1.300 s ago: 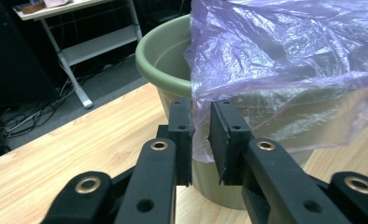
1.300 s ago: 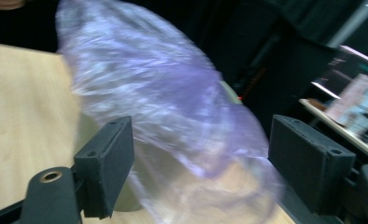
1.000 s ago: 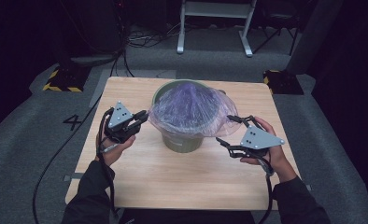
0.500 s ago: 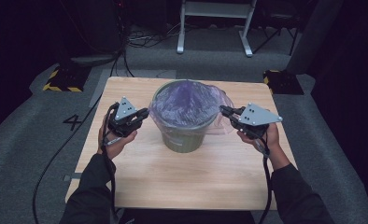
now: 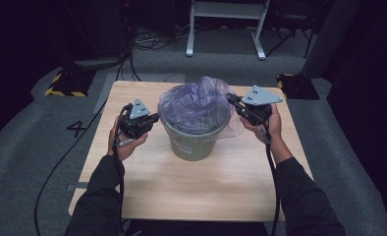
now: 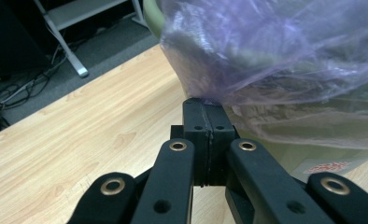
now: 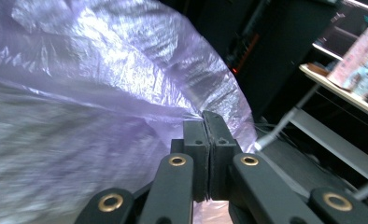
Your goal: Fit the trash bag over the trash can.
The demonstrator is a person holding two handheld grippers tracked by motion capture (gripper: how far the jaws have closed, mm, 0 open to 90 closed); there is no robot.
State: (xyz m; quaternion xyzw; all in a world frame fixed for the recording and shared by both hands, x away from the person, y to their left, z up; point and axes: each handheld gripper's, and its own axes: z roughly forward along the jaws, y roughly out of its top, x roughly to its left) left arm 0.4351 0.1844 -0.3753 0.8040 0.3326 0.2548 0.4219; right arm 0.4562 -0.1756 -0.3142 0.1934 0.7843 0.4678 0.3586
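An olive green bin stands mid-table with a thin purple bag bunched over its mouth. My left gripper is at the bin's left rim, jaws shut, pinching the bag's edge. In the left gripper view the bag film meets the closed gripper tips, with the bin wall behind. My right gripper is at the right rim, a little higher, shut on the film. In the right gripper view the bag wrinkles spread from the closed gripper tips.
The wooden table has bare room in front of the bin and at both sides. Behind it stand a white metal frame and floor cables. Yellow-black striped blocks lie on the grey floor at the left.
Both grippers moved in from the table's sides to the bin's rim. The right one rose and went forward, and the bag's loose right side is now gathered up.
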